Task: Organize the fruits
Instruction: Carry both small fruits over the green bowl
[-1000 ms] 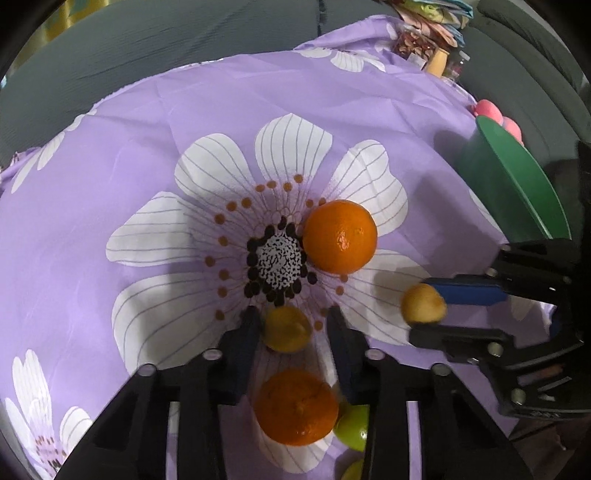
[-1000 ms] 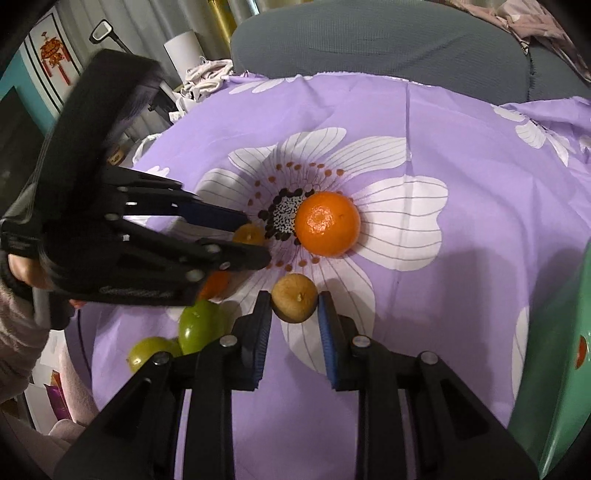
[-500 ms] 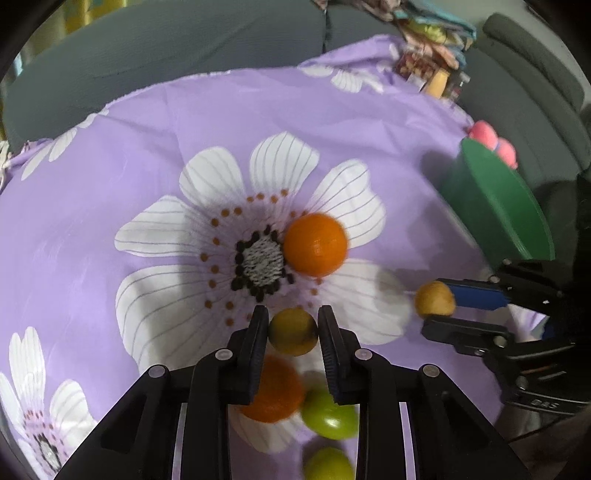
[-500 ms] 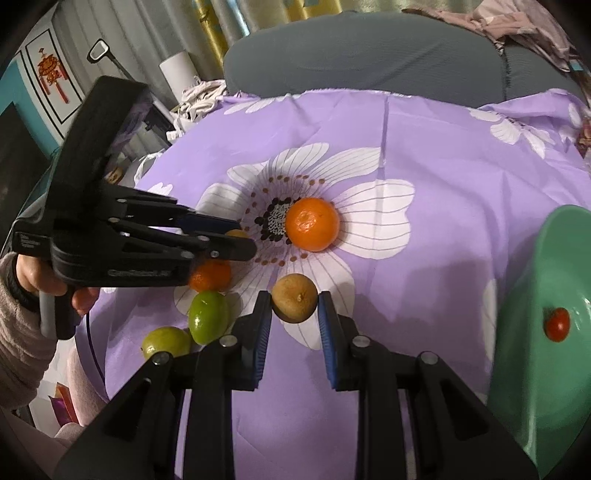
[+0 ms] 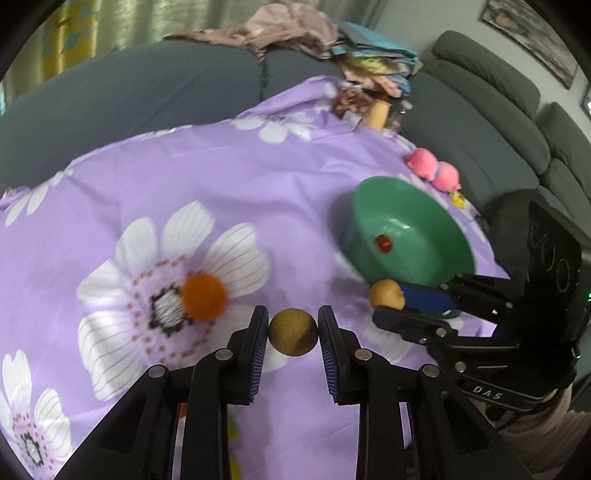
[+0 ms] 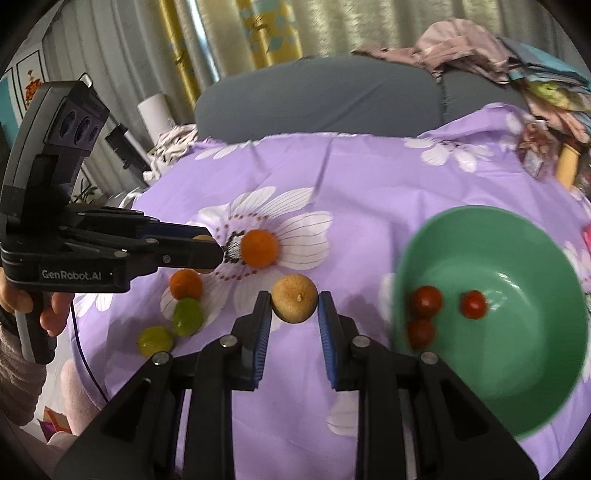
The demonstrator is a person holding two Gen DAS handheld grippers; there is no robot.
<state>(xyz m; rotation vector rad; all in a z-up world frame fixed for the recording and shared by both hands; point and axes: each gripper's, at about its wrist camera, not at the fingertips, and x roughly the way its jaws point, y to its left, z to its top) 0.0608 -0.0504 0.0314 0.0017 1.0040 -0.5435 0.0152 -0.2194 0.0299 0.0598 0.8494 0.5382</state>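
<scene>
Green bowl at three o'clock is waiting, so I am carrying one brown fruit pinched in my left tool and another brown fruit in my right tool.

Around you: a grey sofa room with a flowered purple cloth.

You face a purple cloth printed with large white flowers, spread over the surface in front of a long grey sofa. A heap of pinkish and patterned clothes lies on the sofa's back. To your right the sofa runs on in padded sections, with a framed picture on the pale wall above. Behind hang pale curtains with yellow panels. At your far left a white roll stands near a wall hanging.
</scene>
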